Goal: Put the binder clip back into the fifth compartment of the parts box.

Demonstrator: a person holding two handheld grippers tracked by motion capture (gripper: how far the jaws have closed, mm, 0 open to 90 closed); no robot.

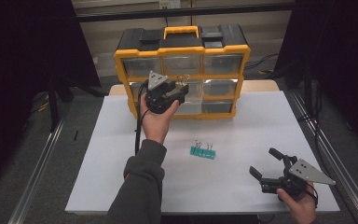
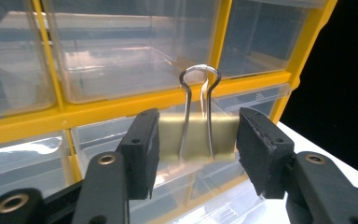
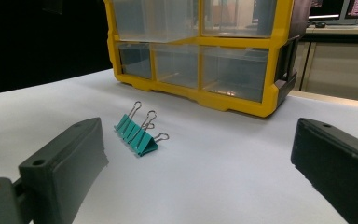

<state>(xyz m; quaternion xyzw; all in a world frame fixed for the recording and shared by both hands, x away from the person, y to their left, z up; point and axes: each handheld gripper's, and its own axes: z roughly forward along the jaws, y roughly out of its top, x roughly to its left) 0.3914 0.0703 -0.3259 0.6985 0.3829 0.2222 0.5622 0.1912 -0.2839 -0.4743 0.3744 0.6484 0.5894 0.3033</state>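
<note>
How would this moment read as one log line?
left gripper: shut on gold binder clip | at: yellow drawer cabinet | right gripper: open, empty | teal binder clips: on table

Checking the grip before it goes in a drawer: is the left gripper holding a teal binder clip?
No, the left gripper is shut on a gold binder clip; the teal binder clips lie on the table.

In the high view the drawer box (image 1: 182, 70) stands at the upper middle of the frame, on the far edge of the surface (image 1: 121, 172). The left gripper (image 1: 179, 91) is just before the box's middle row of drawers, a clip (image 2: 198, 137) between its jaws. Two clips (image 1: 203, 151) lie side by side on the surface at centre frame, well before the box. The right gripper (image 1: 266, 165) sits at the lower right, near the surface's front edge, apart from the clips.
</note>
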